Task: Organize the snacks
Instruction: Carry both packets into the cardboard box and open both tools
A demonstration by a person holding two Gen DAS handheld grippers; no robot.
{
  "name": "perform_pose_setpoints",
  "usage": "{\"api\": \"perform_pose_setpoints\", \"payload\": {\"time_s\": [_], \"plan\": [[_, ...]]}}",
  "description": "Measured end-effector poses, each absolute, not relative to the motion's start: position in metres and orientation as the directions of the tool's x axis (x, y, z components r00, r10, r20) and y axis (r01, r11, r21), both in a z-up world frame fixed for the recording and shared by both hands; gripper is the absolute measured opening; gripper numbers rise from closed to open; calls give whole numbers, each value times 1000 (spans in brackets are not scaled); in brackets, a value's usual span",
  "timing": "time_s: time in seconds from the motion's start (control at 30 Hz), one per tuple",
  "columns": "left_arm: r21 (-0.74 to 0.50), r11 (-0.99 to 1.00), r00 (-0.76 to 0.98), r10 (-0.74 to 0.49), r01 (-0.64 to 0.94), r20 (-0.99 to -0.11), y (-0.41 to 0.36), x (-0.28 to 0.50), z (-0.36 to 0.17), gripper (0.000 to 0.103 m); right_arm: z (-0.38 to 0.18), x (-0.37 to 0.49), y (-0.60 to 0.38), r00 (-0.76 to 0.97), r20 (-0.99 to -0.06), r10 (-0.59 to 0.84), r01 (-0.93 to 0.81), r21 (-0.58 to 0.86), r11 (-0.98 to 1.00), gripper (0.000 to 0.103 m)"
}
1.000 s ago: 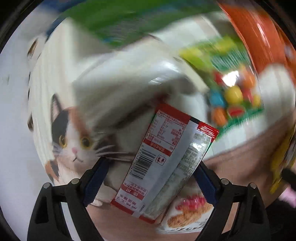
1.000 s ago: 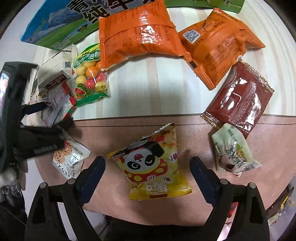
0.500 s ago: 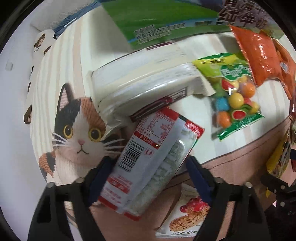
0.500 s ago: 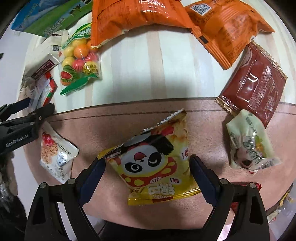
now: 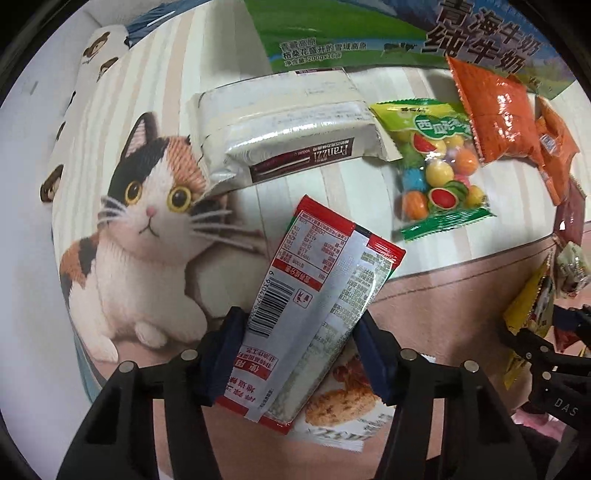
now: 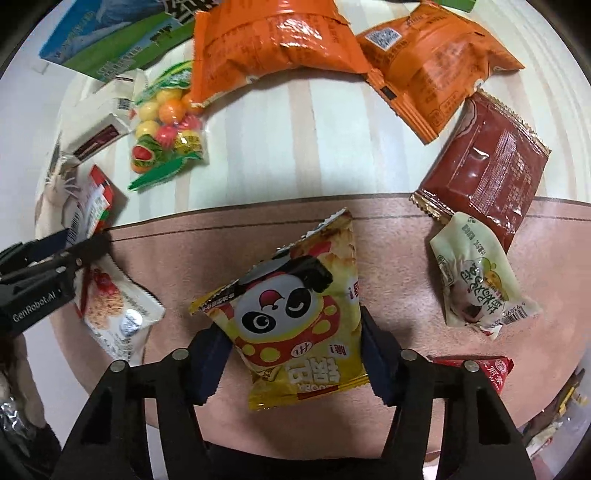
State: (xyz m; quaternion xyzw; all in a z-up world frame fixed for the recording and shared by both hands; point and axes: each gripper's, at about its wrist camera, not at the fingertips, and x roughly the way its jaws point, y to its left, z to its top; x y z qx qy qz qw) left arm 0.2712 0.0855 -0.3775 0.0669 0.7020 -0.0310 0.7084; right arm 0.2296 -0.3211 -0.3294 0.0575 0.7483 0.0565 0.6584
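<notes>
I read the left gripper (image 5: 295, 350) as pointing down, its jaws closing with both blue pads against the long edges of a flat red-and-silver foil snack sachet (image 5: 317, 314). The sachet's long axis runs from lower left to upper right in the left wrist view, tilted across the jaws, back face up: a white nutrition table, a barcode and red bands of Chinese print that I cannot read fully. It sits over the seam where the striped cloth with a calico cat print (image 5: 147, 221) meets the brown desk (image 5: 443, 288), above a white biscuit packet (image 5: 340, 402). Beyond it lies a cream wafer pack (image 5: 291, 140) marked "Franzzi", a clear-and-green bag of coloured candy balls (image 5: 436, 177), and a green-and-blue milk carton box (image 5: 351, 33). The right gripper (image 6: 295, 354) has its jaws closing around a yellow pillow bag with a cartoon panda face (image 6: 295, 314); the pads meet its lower edges. That bag's long axis points away from me, leaning right, on the brown desk. Nearby lie two orange packets (image 6: 277, 37), a dark red sachet (image 6: 487, 173) and a pale green crumpled wrapper (image 6: 476, 273).
</notes>
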Motion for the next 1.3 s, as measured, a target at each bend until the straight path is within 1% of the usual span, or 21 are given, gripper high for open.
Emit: {"api": "perform_pose_setpoints", "payload": {"time_s": [0.17, 0.27, 0.33, 0.4, 0.5, 0.63, 0.77, 0.87, 0.97, 1.1, 1.3], "plan": [[-10, 996, 37, -13, 85, -999, 92, 266, -338, 56, -307, 230, -328, -103, -971, 217, 17, 217, 976, 61], [-74, 996, 71, -78, 46, -994, 96, 259, -310, 56, -285, 233, -334, -78, -963, 258, 15, 258, 966, 61], [-116, 993, 110, -119, 33, -987, 95, 255, -286, 56, -268, 236, -339, -56, -956, 289, 14, 288, 957, 60], [-133, 991, 164, -137, 33, -977, 90, 254, -260, 56, -250, 242, -342, -33, -947, 318, 14, 318, 948, 60], [-200, 979, 232, -204, 42, -951, 81, 273, -218, 56, -215, 252, -350, 13, -931, 364, 18, 364, 931, 60], [-278, 957, 282, -290, 83, -915, 56, 325, -175, 56, -163, 280, -363, 80, -900, 428, 9, 430, 903, 60], [-301, 949, 314, -316, 98, -895, 44, 368, -146, 57, -121, 315, -361, 151, -890, 430, -23, 432, 902, 60], [-314, 947, 306, -319, 66, -897, 43, 409, -137, 57, -104, 351, -357, 194, -898, 394, -46, 393, 918, 60], [-324, 946, 272, -316, 15, -909, 49, 454, -146, 57, -107, 391, -347, 199, -906, 374, -49, 372, 927, 60], [-268, 963, 212, -256, -30, -943, 54, 505, -172, 57, -131, 438, -336, 159, -922, 354, -37, 352, 935, 60], [-224, 974, 93, -220, -36, -971, 54, 537, -226, 57, -180, 480, -320, 89, -934, 346, -20, 346, 938, 60]]}}
